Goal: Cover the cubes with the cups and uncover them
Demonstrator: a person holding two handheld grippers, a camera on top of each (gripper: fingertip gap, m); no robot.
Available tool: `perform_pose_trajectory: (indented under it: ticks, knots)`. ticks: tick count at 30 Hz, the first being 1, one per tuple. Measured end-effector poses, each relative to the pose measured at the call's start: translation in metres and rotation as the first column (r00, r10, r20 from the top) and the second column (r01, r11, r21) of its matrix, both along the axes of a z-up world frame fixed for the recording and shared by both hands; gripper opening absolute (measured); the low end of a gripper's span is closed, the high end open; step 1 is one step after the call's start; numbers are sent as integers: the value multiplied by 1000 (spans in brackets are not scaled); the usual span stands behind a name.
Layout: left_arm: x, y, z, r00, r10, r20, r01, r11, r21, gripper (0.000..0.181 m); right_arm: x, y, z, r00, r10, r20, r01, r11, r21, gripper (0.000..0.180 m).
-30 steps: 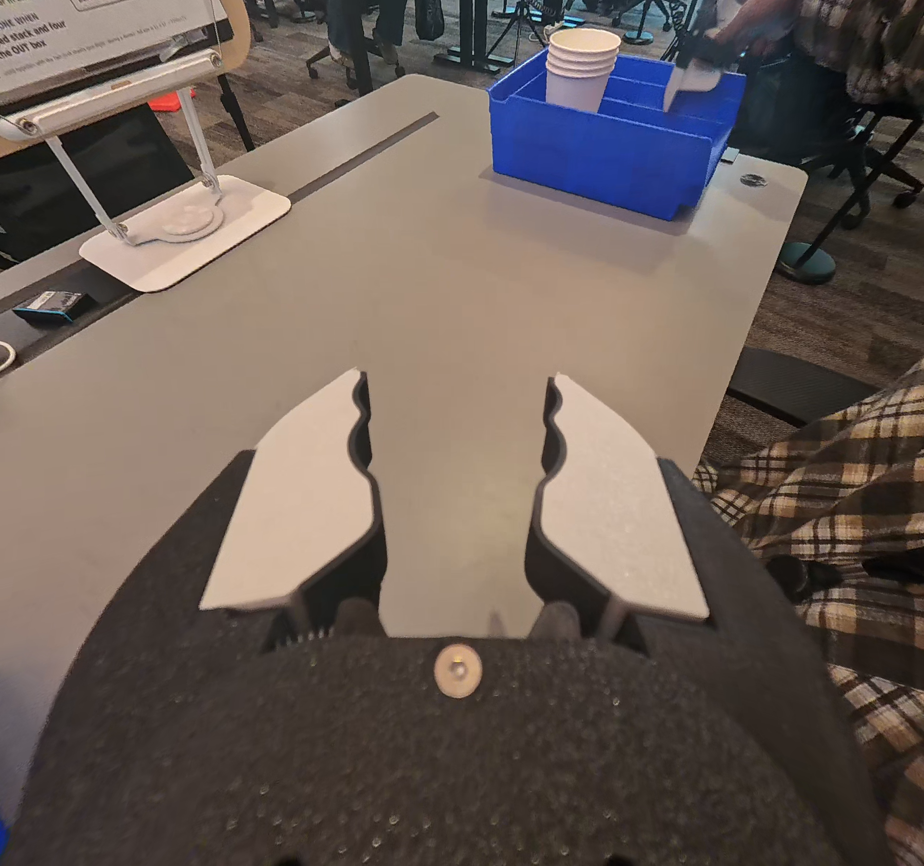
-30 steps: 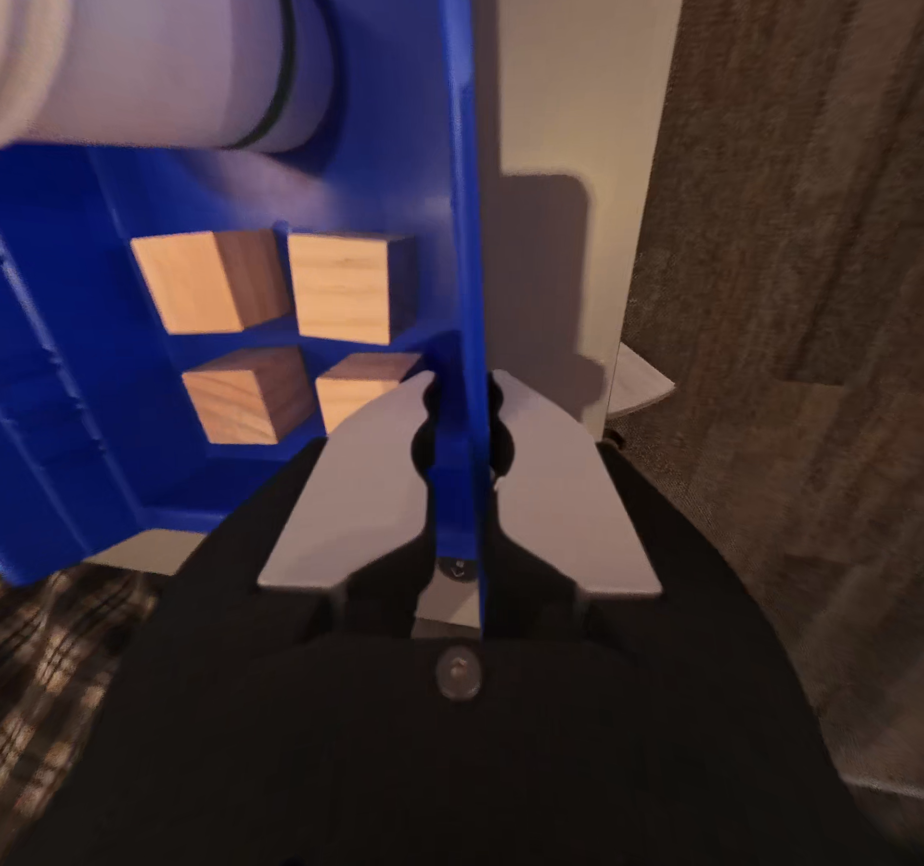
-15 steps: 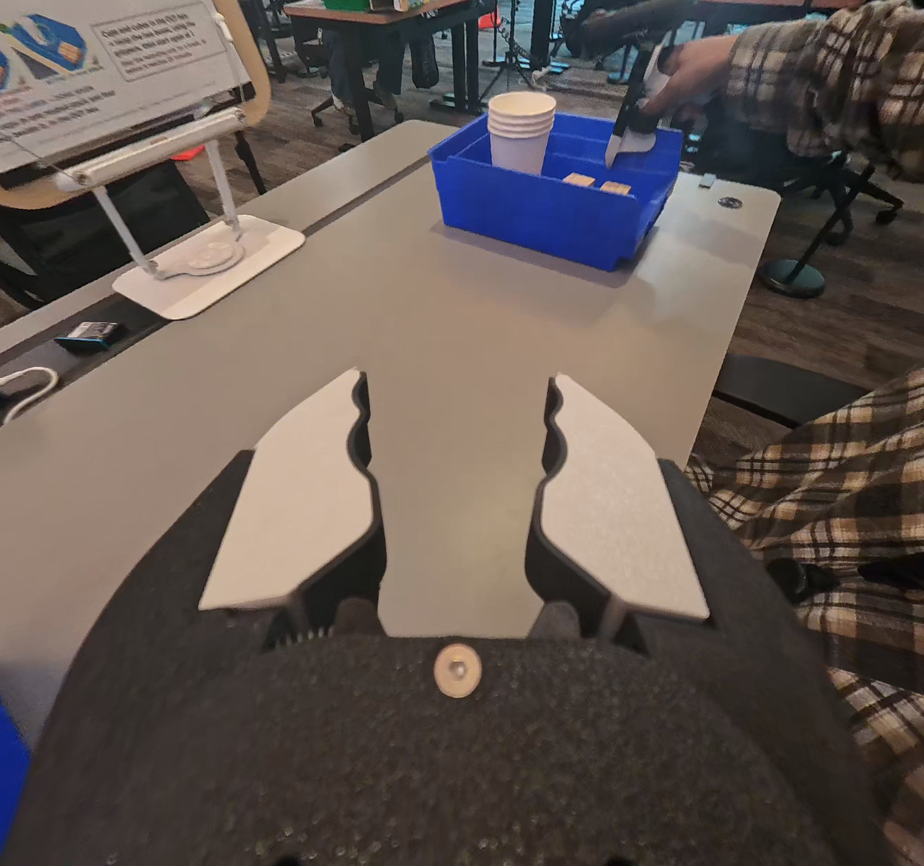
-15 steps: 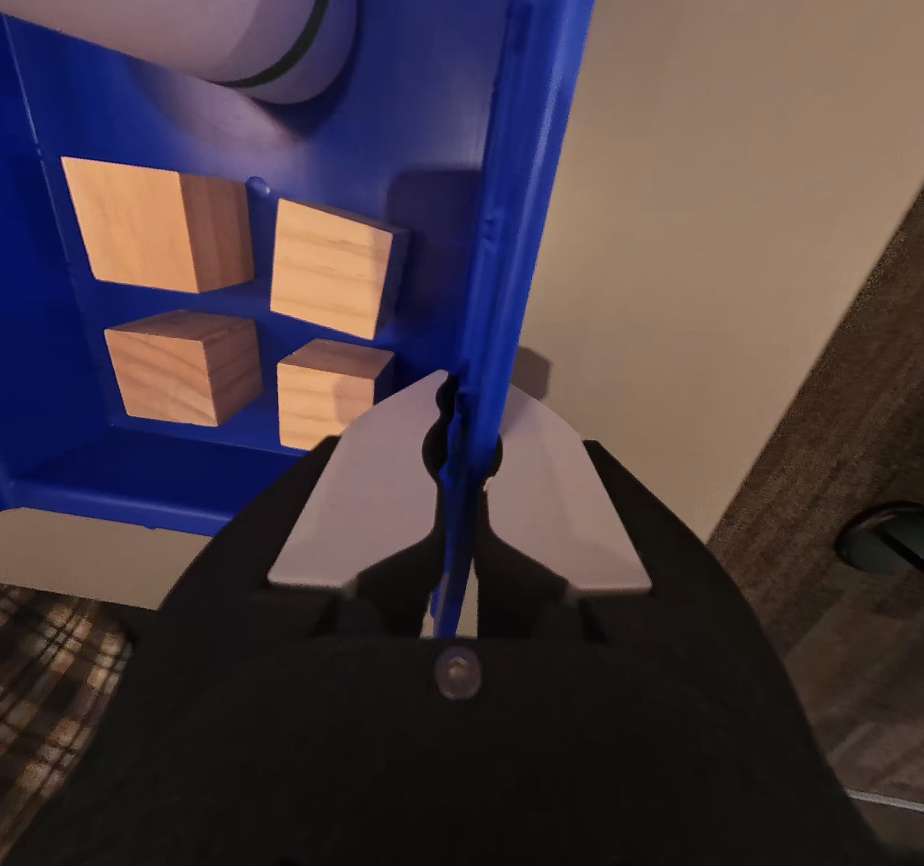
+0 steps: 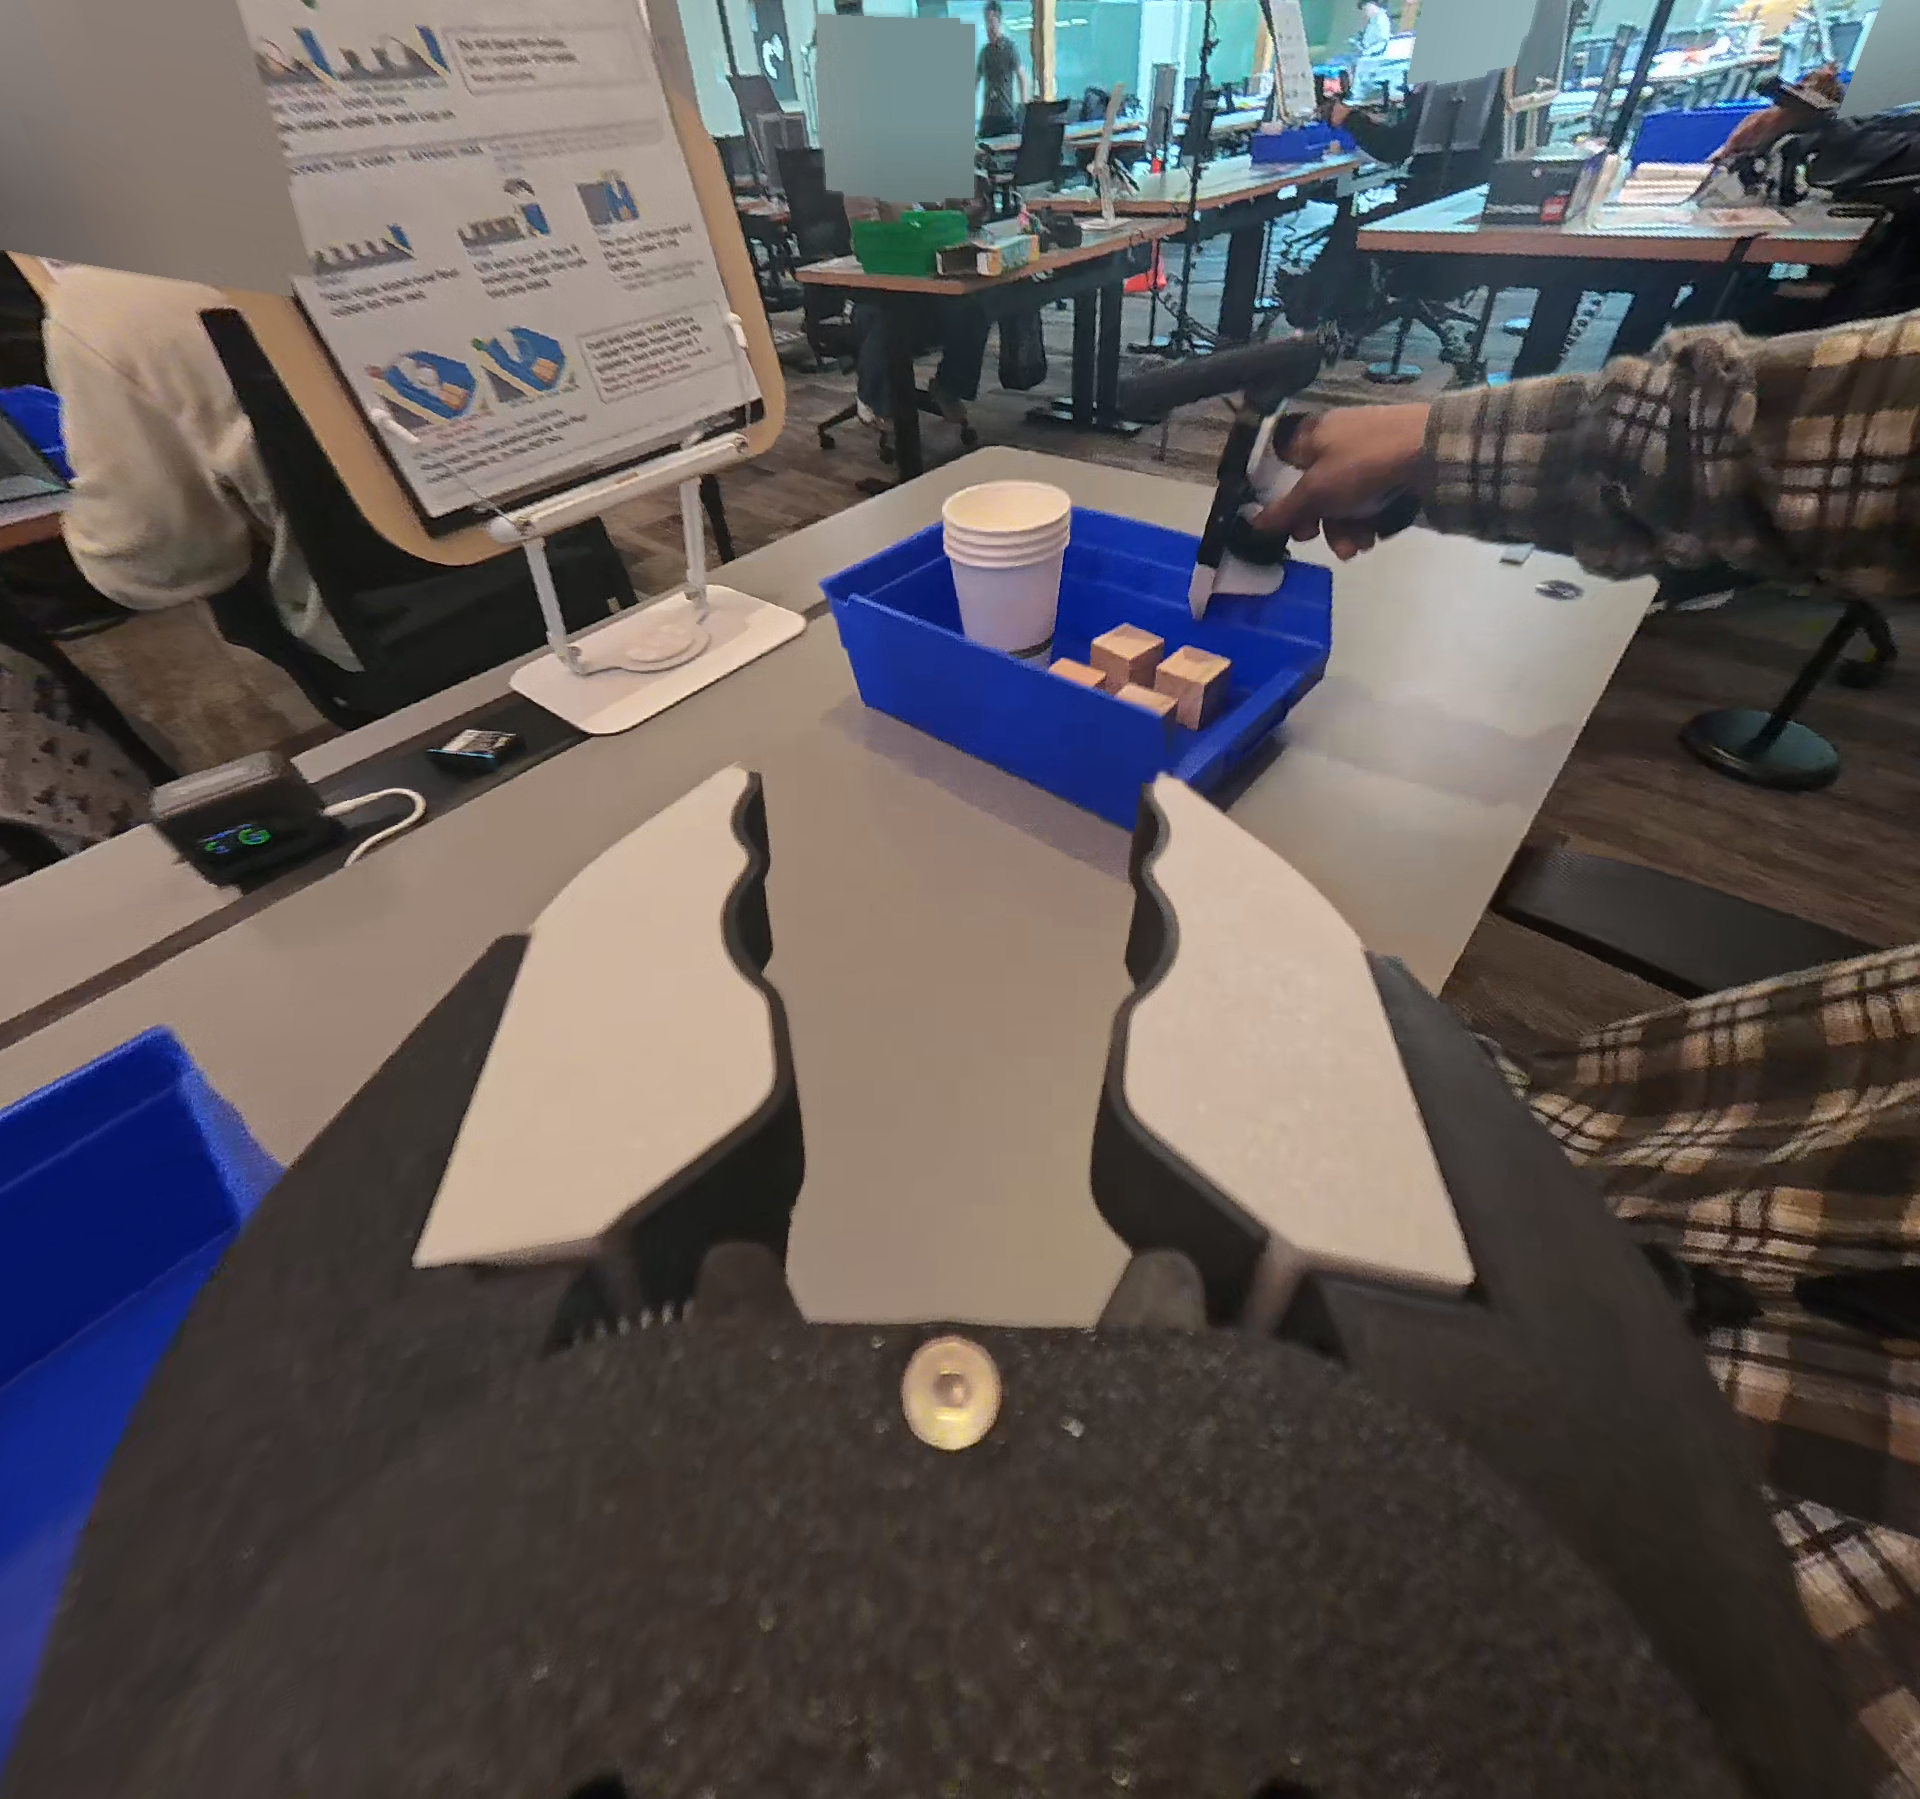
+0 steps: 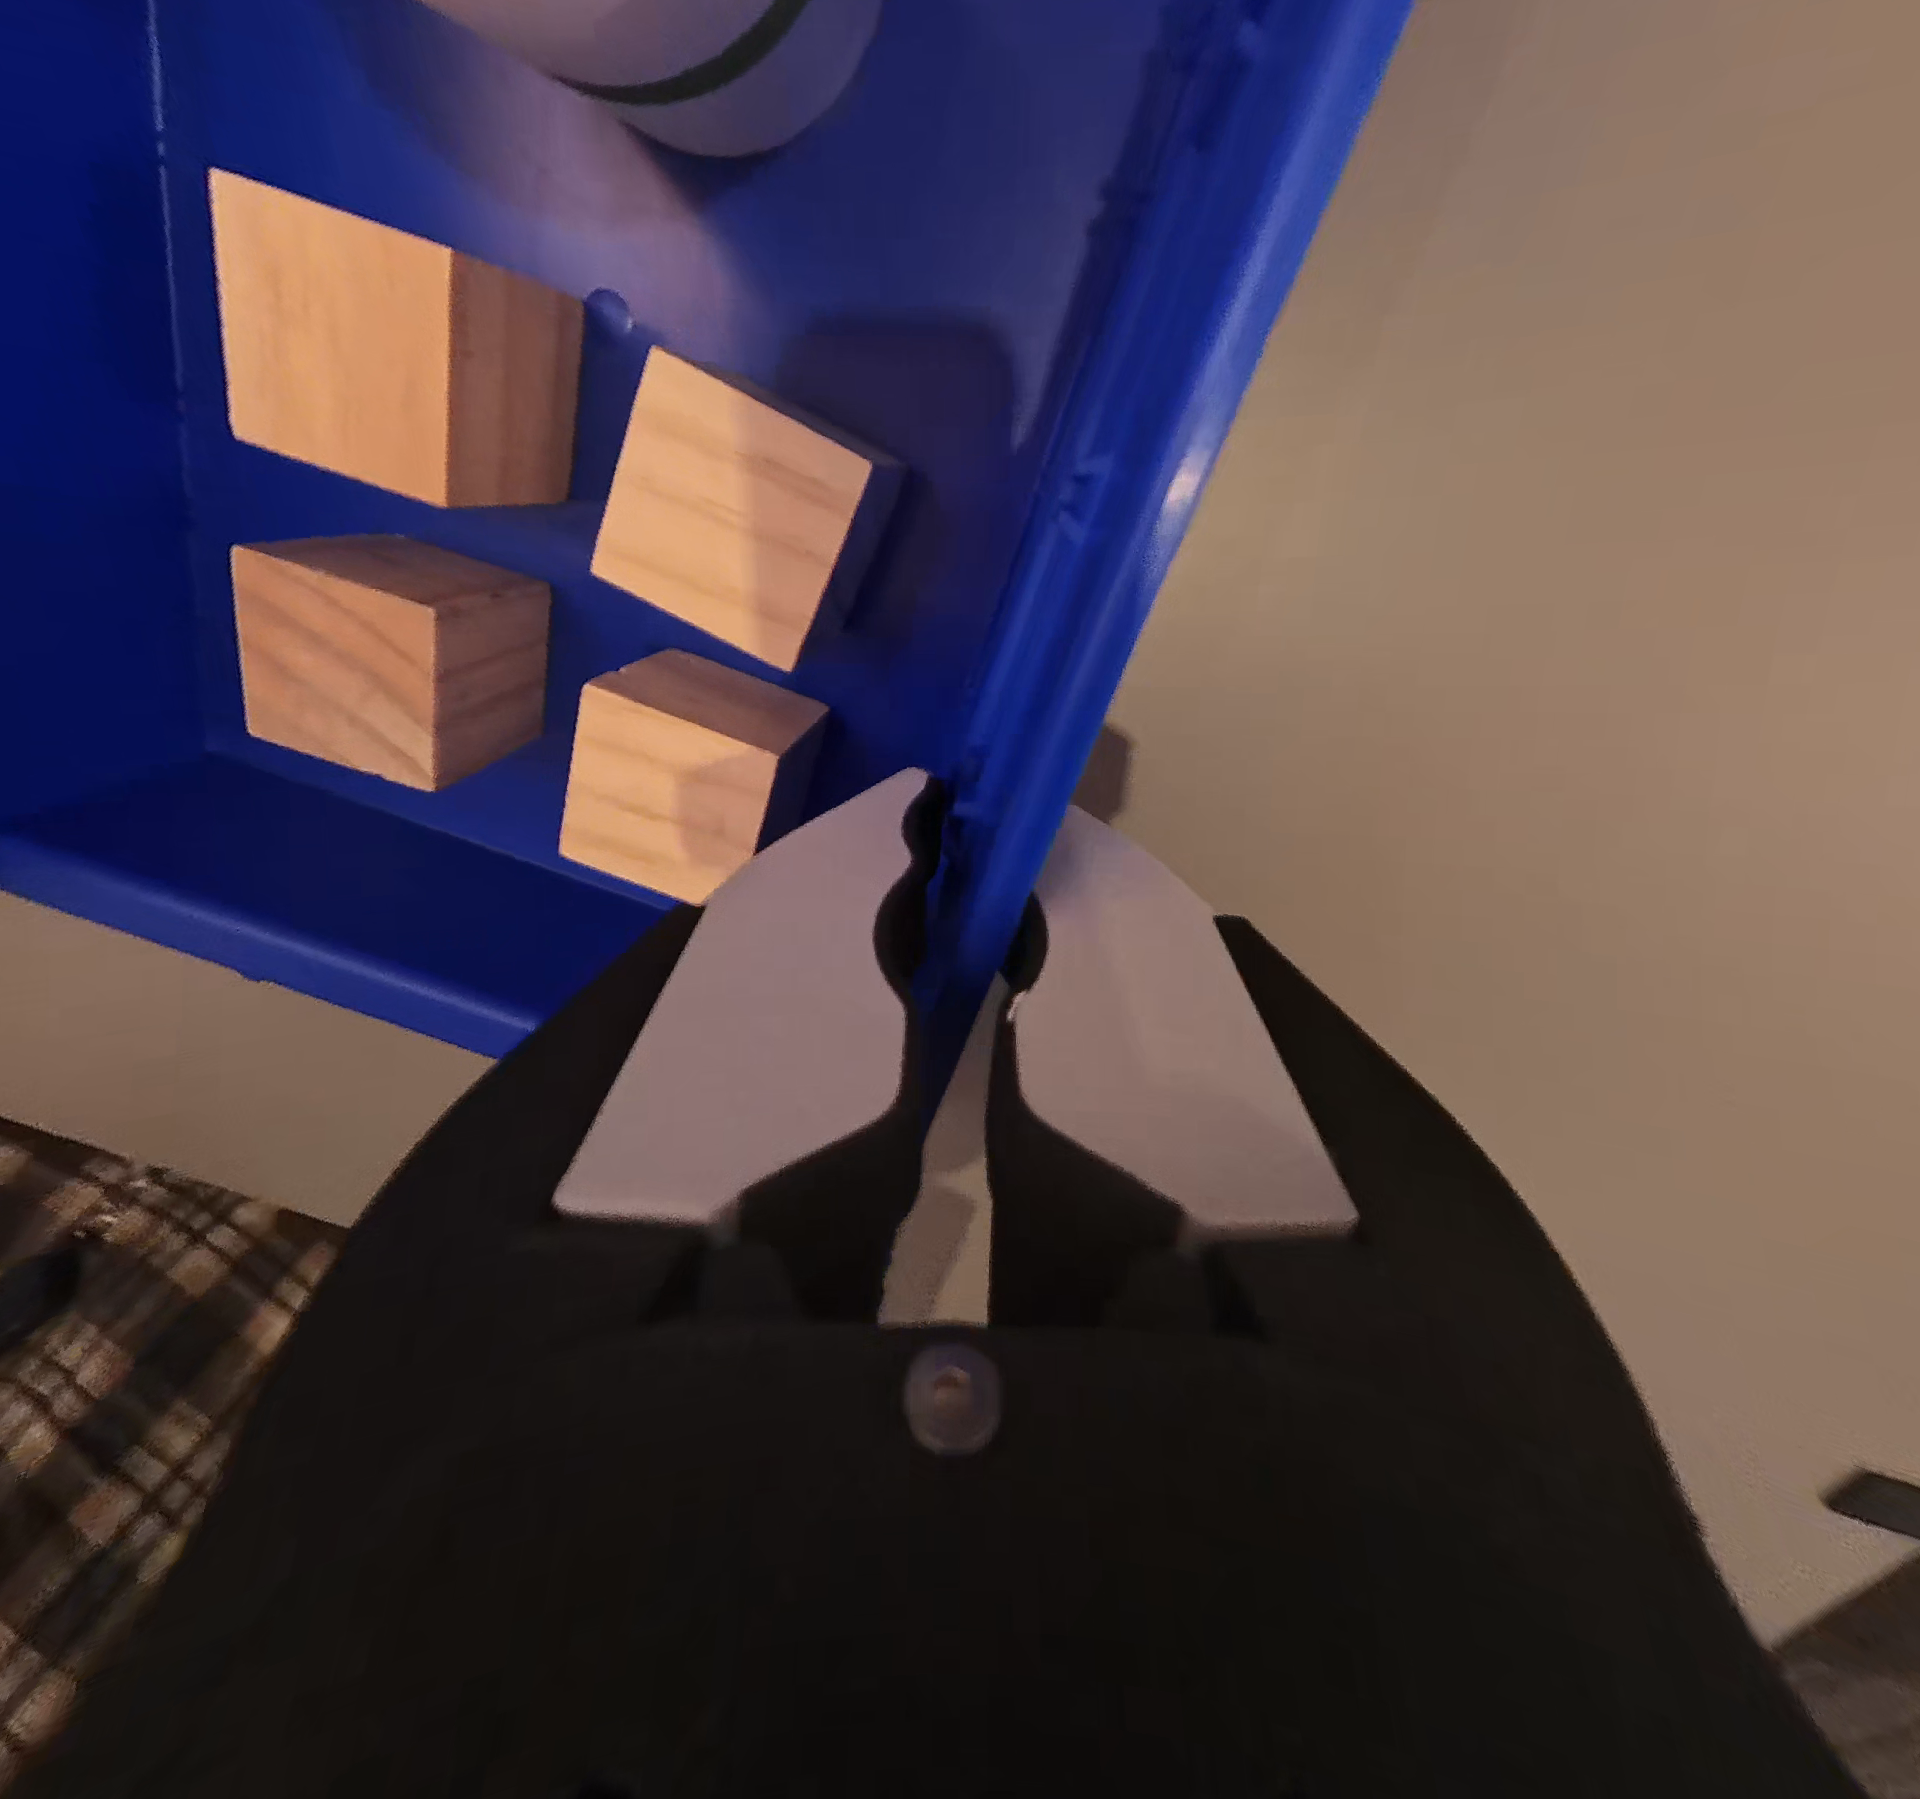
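A blue bin point(image 5: 997, 710) stands on the grey table and holds a stack of white paper cups point(image 5: 1006, 565) and several wooden cubes point(image 5: 1190, 679). My right gripper point(image 6: 961, 814) is shut on the bin's side wall point(image 6: 1174, 461), with the cubes point(image 6: 717, 502) and the cup stack point(image 6: 665, 14) to its left inside the bin. It also shows in the left wrist view point(image 5: 1231, 575) at the bin's far rim. My left gripper point(image 5: 945, 835) is open and empty above the table, short of the bin.
A document stand point(image 5: 582, 419) with a printed sheet stands at the back left. A second blue bin point(image 5: 94, 1199) sits at the near left edge. A small black device point(image 5: 244, 814) with a white cable lies at the left. The table's right edge point(image 5: 1538, 783) is near the bin.
The blue bin has slid nearer to me and turned, held by my right gripper. The left wrist view has tilted up, so more of the room shows.
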State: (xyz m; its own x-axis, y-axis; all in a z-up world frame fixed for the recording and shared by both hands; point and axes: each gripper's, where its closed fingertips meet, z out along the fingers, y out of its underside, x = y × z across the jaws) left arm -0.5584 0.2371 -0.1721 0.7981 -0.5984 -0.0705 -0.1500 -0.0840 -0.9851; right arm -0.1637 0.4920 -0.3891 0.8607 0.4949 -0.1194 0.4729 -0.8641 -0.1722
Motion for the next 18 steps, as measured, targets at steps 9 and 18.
perform_pose_trajectory:
  ticks: [9,18]
  knots:
    - [-35,-14,-2,994,106,-41,-107,994,-31,68,-119,-30,1,997,80,-10,-80,997,10,7]
    - [-64,-17,1,983,183,-5,-184,983,-30,68,-214,-73,2,993,110,-31,-110,994,2,7]
